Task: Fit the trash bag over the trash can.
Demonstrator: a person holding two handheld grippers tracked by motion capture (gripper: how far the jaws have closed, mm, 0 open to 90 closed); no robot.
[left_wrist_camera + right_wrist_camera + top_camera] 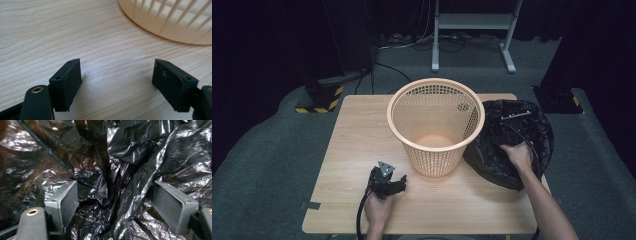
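Right gripper [115, 202] — jaws wide — sits inside black bag [512, 145] beside basket [435, 125]; left gripper [117, 85], jaws wide, over table [347, 150].

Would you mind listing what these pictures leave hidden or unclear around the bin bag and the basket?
- Right gripper: in the high view its body sits inside the black bag, lost among dark folds past the hand.
- Basket: the left gripper view's top edge cuts it off, leaving the base.
- Table: the part under the bag is covered in the high view.
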